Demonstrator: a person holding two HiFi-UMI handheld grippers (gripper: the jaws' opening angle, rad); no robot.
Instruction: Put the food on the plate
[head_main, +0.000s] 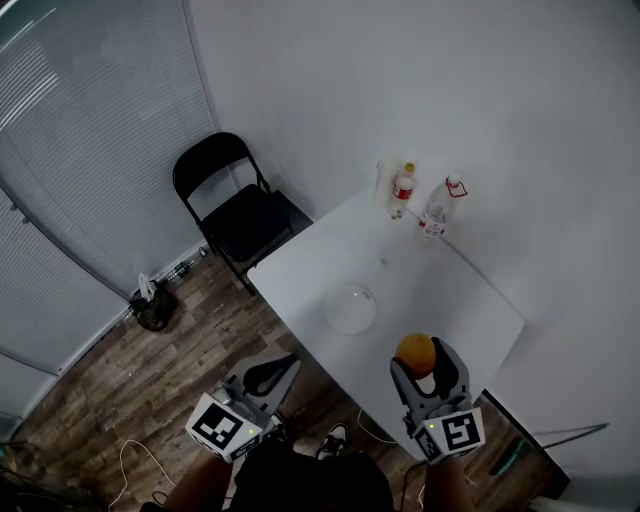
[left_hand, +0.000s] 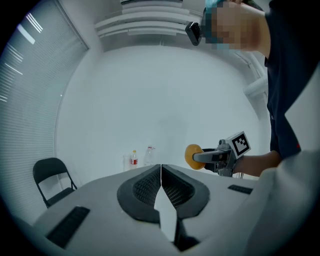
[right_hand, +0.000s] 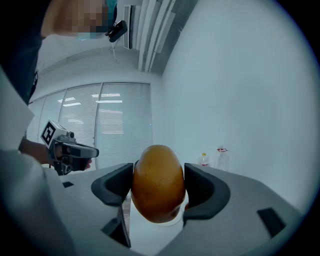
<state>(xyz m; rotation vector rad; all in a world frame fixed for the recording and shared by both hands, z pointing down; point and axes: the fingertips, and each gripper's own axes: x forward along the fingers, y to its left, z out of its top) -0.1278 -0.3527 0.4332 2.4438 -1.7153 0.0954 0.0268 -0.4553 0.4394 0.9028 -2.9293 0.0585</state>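
I have two tools and one piece of food. My right tool (right_hand: 159, 176) is clamped on the orange-yellow, egg-shaped food (right_hand: 157, 192), one jaw on each side. My left tool (left_hand: 161, 172) has its jaws pressed together with nothing between them.

On the white table (head_main: 470, 300) I count one clear plate (head_main: 350, 308), empty, and at the far corner two bottles (head_main: 403, 188) beside one clear container (head_main: 385, 182). One black folding chair (head_main: 235, 205) stands off the table's far left corner.

The head view gives me the plate plainly, with the food held over the table's near edge, near the plate but short of it. The left gripper view shows the food from the side in my right tool. The right gripper view shows my left tool against the window blinds (right_hand: 122, 125).
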